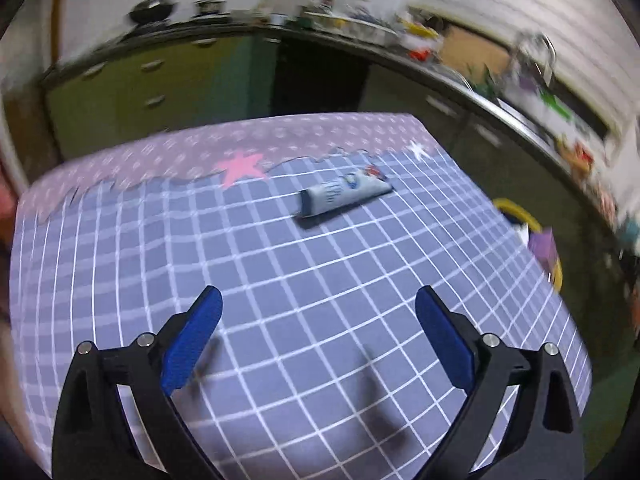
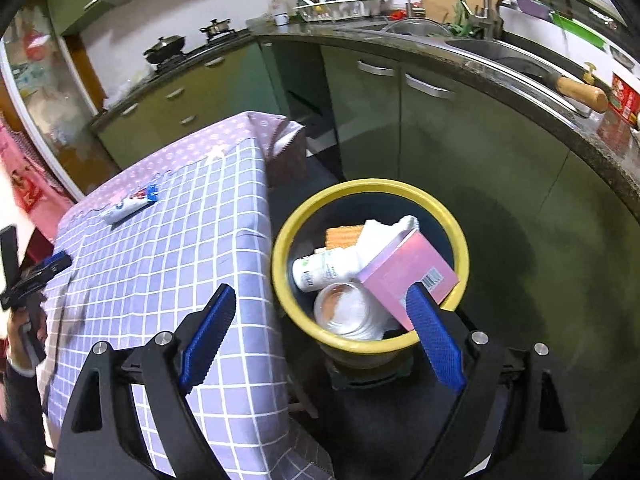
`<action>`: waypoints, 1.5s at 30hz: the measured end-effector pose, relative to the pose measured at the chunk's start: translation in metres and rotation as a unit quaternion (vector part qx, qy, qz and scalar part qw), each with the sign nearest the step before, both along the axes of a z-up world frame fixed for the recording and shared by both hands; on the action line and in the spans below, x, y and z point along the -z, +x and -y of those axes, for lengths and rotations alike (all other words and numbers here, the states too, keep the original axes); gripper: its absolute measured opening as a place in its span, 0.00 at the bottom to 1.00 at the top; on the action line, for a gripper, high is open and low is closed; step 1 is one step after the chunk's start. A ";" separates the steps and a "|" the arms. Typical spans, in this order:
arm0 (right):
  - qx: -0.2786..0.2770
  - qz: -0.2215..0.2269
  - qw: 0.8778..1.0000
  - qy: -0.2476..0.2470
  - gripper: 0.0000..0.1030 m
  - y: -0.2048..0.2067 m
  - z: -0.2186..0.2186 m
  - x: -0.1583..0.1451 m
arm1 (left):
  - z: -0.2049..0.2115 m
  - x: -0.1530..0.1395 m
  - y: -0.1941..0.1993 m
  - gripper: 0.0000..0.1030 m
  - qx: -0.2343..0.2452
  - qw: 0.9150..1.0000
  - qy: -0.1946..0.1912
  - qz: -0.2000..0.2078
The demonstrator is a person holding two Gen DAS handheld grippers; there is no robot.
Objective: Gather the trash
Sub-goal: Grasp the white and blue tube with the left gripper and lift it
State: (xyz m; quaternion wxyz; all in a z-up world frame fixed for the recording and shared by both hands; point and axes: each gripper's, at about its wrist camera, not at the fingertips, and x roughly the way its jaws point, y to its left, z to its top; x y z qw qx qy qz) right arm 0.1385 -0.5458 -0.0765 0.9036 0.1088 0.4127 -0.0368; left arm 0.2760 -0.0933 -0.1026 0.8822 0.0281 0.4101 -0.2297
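A flattened white and blue toothpaste tube lies on the checked tablecloth, far side; it also shows in the right wrist view. My left gripper is open and empty above the cloth, well short of the tube. My right gripper is open and empty above the yellow-rimmed trash bin, which holds a pink box, a white bottle, a clear lid and paper. The left gripper shows at the table's left edge.
The bin stands on the floor right of the table. Green kitchen cabinets and a cluttered counter with a sink run behind. A brown box sits beyond the table corner.
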 end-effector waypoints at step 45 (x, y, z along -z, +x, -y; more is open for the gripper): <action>-0.041 -0.033 0.998 0.019 0.85 -0.003 -0.017 0.026 | 0.110 0.028 0.121 0.23 0.264 0.952 0.145 -0.062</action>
